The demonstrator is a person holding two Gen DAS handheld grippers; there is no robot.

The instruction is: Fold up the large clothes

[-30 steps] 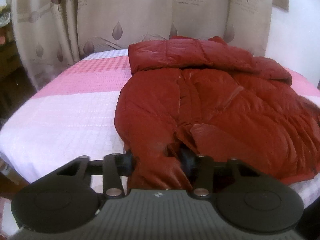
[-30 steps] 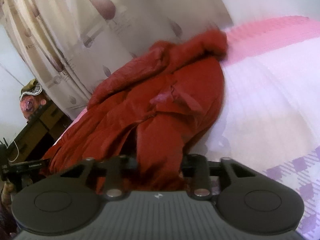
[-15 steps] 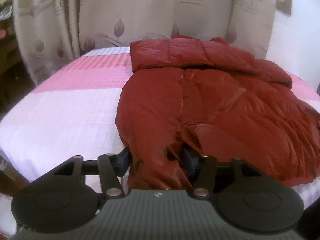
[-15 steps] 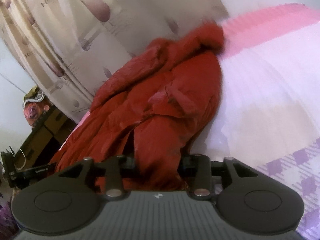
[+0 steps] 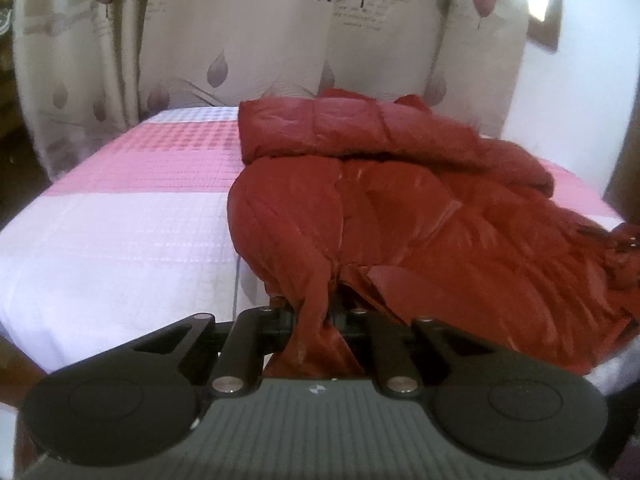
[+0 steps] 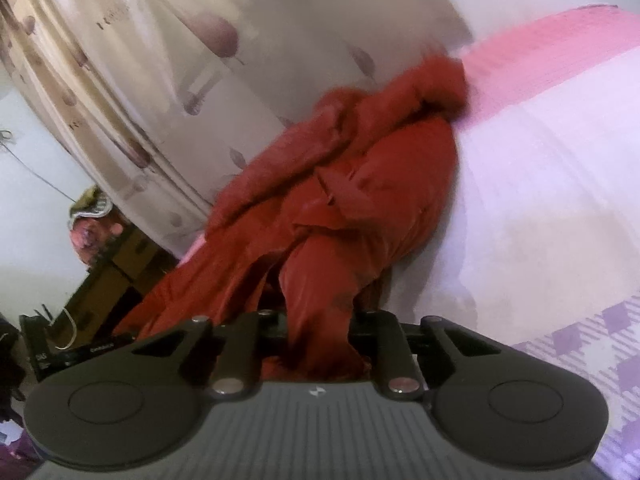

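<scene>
A red puffer jacket (image 5: pixel 420 220) lies on the pink and white bed (image 5: pixel 120 240), its hood at the far end by the curtain. My left gripper (image 5: pixel 312 312) is shut on the jacket's near hem, which bunches between the fingers. In the right wrist view the same jacket (image 6: pixel 360 200) stretches away, tilted, with the fur-trimmed hood far off. My right gripper (image 6: pixel 318 320) is shut on another part of the hem; the fabric hangs down between its fingers and hides the fingertips.
A beige leaf-print curtain (image 5: pixel 280 40) hangs behind the bed. White wall stands at the right (image 5: pixel 580 100). In the right wrist view a dark wooden cabinet (image 6: pixel 116 272) with a bundle on top stands at the left, and a purple checked cover (image 6: pixel 580 360) lies at the right.
Both grippers have closed tighter on the hem and the fabric between them is pinched narrower. The jacket's near edge has lifted slightly and the right wrist view has tilted more.
</scene>
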